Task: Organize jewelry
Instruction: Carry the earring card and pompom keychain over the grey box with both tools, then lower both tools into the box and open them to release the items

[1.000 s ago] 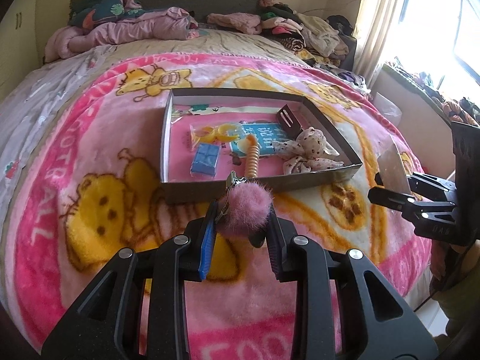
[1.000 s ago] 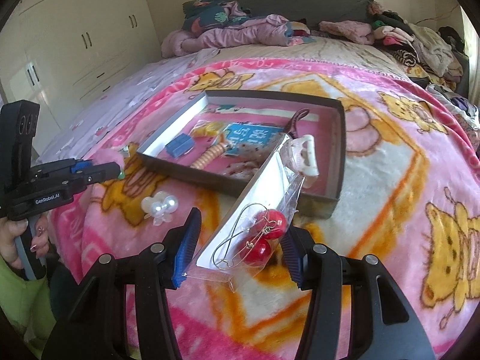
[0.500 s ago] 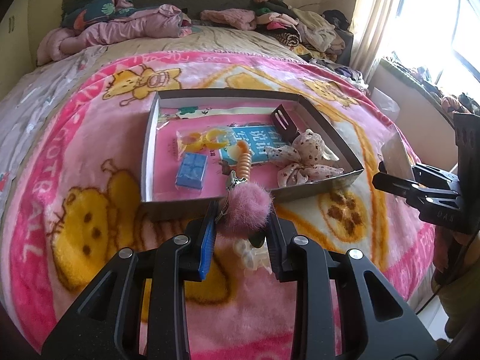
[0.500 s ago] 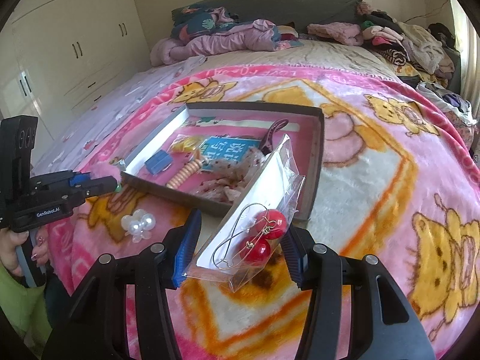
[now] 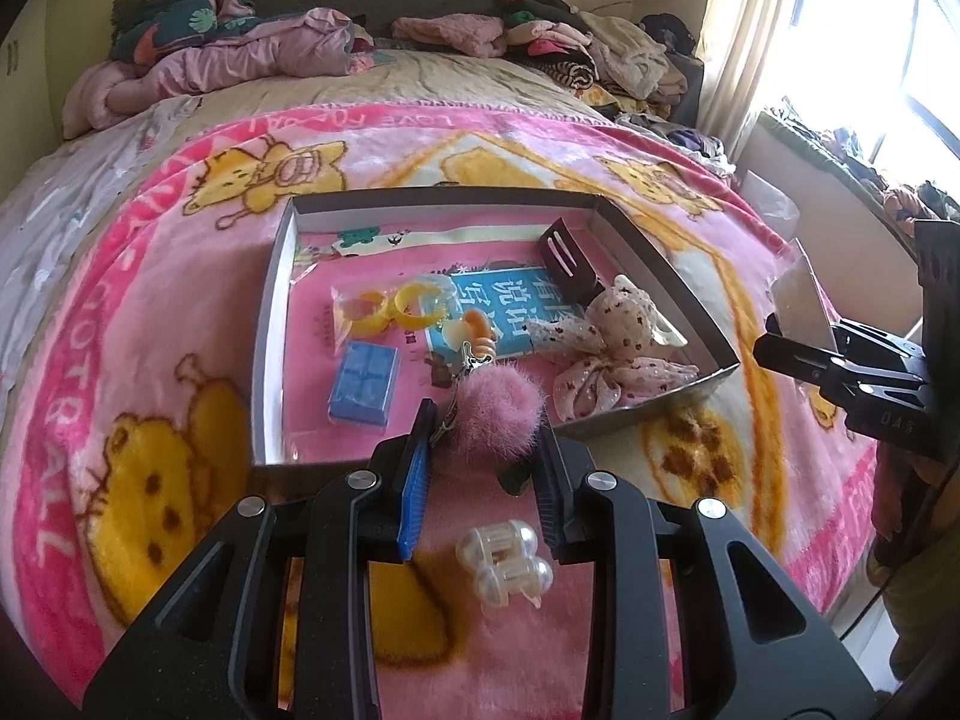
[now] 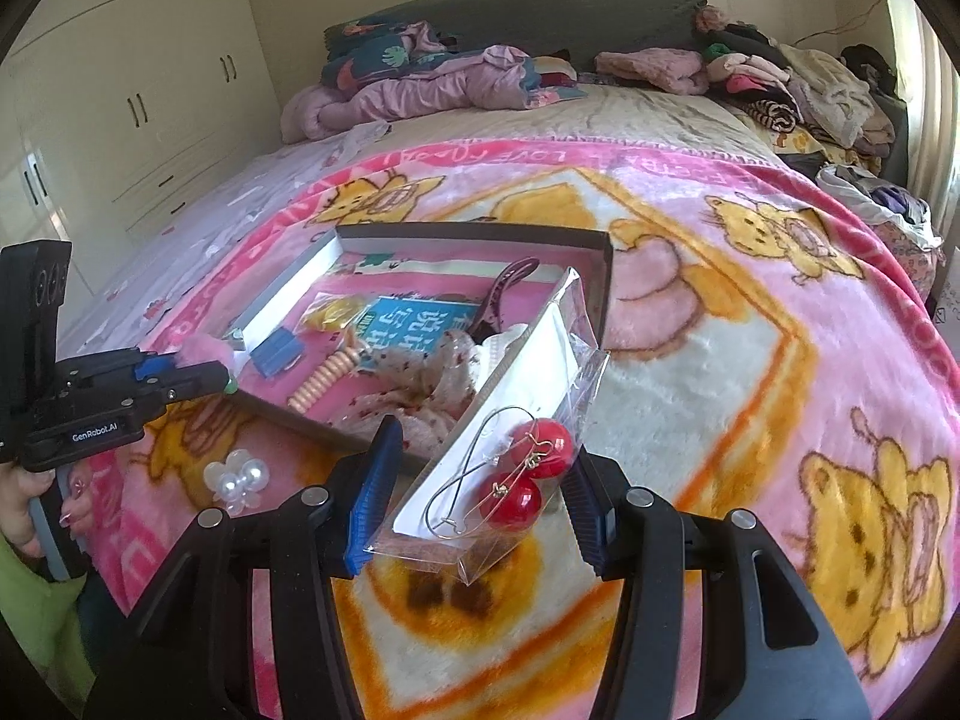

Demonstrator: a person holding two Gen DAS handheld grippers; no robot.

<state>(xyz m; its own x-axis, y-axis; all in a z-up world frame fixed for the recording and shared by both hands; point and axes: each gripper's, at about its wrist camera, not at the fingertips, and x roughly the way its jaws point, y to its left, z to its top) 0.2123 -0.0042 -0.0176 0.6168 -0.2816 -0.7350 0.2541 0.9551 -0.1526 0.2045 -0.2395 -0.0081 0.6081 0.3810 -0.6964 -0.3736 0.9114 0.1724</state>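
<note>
My left gripper (image 5: 483,462) is shut on a pink fluffy pom-pom keychain (image 5: 495,411), held above the near edge of the shallow box (image 5: 270,324). The left gripper also shows in the right wrist view (image 6: 198,372). My right gripper (image 6: 474,510) is shut on a clear packet with red ball earrings (image 6: 522,480), held above the blanket by the box's near right corner. It also shows in the left wrist view (image 5: 792,354). A pearl hair clip (image 5: 504,564) lies on the blanket under my left gripper.
The box holds a blue block (image 5: 363,381), yellow rings in a bag (image 5: 390,309), a blue card (image 5: 510,312), a dark hair clip (image 5: 567,261), a dotted scrunchie (image 5: 612,348) and a spiral hair tie (image 6: 327,378). Piled clothes (image 6: 780,84) lie at the bed's far end.
My left gripper has risen and moved forward with the pom-pom over the box's near edge, baring the pearl clip below. My right gripper has drifted slightly with the earring packet.
</note>
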